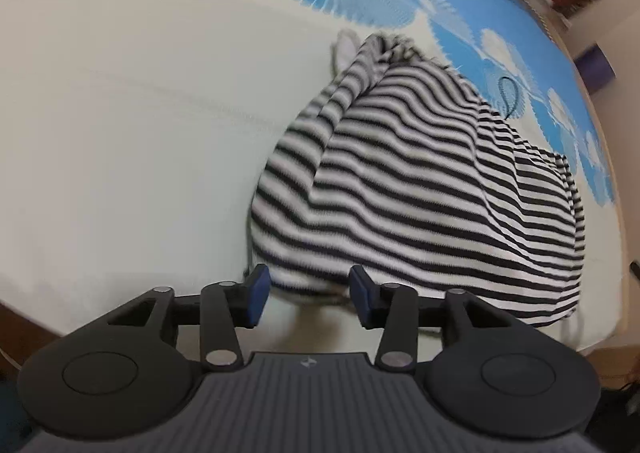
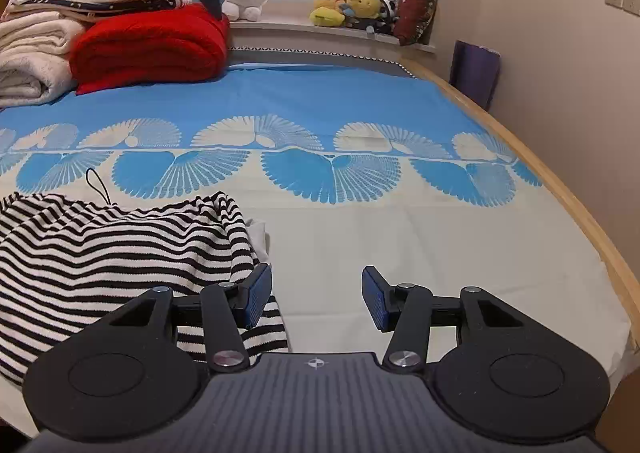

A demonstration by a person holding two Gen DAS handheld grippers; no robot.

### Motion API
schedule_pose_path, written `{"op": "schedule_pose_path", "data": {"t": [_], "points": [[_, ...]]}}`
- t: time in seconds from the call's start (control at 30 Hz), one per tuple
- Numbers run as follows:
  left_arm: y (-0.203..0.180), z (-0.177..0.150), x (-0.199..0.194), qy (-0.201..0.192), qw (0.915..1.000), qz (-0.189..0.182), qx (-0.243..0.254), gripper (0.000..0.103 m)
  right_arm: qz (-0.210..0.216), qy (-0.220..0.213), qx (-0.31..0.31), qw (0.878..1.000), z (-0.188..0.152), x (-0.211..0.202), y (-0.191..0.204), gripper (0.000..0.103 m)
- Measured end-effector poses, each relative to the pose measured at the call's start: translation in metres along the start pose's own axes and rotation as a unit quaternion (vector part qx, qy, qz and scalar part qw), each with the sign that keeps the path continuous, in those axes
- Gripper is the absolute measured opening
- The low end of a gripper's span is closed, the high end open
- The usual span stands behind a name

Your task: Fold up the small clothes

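A black-and-white striped garment (image 1: 420,181) lies bunched on the bed sheet (image 1: 140,133). In the left wrist view my left gripper (image 1: 309,299) is open, its blue pads on either side of the garment's near hem, holding nothing. In the right wrist view the same garment (image 2: 112,249) lies at the lower left. My right gripper (image 2: 316,299) is open and empty over bare white sheet, its left finger (image 2: 256,295) above the garment's right edge. A thin black cord loop (image 2: 98,183) lies just beyond the garment.
Folded blankets, a red one (image 2: 148,47) and white ones (image 2: 32,53), are stacked at the bed's far left. Plush toys (image 2: 352,9) sit on the window sill. The wooden bed edge (image 2: 560,189) runs along the right, near the wall.
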State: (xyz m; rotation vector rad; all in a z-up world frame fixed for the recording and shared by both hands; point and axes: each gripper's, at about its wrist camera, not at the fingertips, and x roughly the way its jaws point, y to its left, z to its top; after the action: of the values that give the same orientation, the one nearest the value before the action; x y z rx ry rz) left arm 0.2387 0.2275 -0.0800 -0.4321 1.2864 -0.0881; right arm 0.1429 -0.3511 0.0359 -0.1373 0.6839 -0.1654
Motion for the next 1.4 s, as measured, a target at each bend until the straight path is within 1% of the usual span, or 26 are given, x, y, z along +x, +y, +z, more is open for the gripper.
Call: {"op": "schedule_pose_path", "data": {"t": [0.1,0.17,0.3,0.4,0.77,0.93,1.07,1.23,1.27,1.3,1.33,1.37,1.4], "points": [[0.012,-0.004,0.013,0.028,0.9980,-0.015,-0.055,0.053,-0.002,0.000,-0.004,1.000,0.000,0.002,0.004,0.052],[0.015,-0.007,0.021,0.038,0.9960,-0.018,-0.079,0.054,-0.002,0.001,-0.012,1.000,0.000,0.002,0.007,0.052],[0.018,-0.006,0.029,0.030,0.9933,-0.011,-0.111,0.054,-0.003,0.001,-0.015,1.000,0.001,0.002,0.010,0.052],[0.022,-0.003,0.032,0.027,0.9910,-0.013,-0.130,0.054,-0.005,0.001,-0.014,1.000,0.001,0.002,0.011,0.052],[0.022,0.001,0.035,0.003,0.9845,-0.017,-0.174,0.054,-0.013,0.005,-0.018,1.000,0.001,0.005,0.010,0.052],[0.025,0.000,0.035,-0.008,0.9780,-0.013,-0.208,0.054,-0.015,0.006,-0.020,1.000,0.001,0.006,0.011,0.052],[0.019,0.001,0.036,-0.010,0.9791,0.001,-0.203,0.055,-0.017,0.007,-0.021,1.000,0.001,0.007,0.013,0.052],[0.014,0.003,0.037,-0.022,0.9788,0.004,-0.204,0.054,-0.019,0.006,-0.021,1.000,0.002,0.007,0.015,0.052],[0.012,0.003,0.037,-0.024,0.9799,0.006,-0.198,0.051,-0.020,0.008,-0.021,1.000,0.003,0.008,0.016,0.052],[0.009,0.004,0.037,-0.026,0.9813,0.008,-0.191,0.041,-0.021,0.010,-0.019,1.000,0.004,0.010,0.017,0.052],[0.007,0.004,0.038,-0.027,0.9825,0.006,-0.184,0.034,-0.022,0.012,-0.018,1.000,0.005,0.011,0.018,0.052],[0.005,0.004,0.039,-0.026,0.9837,0.003,-0.178,0.024,-0.023,0.014,-0.015,1.000,0.006,0.012,0.019,0.052],[0.002,0.004,0.039,-0.028,0.9851,0.005,-0.169,0.021,-0.024,0.016,-0.012,1.000,0.007,0.013,0.020,0.052]]}}
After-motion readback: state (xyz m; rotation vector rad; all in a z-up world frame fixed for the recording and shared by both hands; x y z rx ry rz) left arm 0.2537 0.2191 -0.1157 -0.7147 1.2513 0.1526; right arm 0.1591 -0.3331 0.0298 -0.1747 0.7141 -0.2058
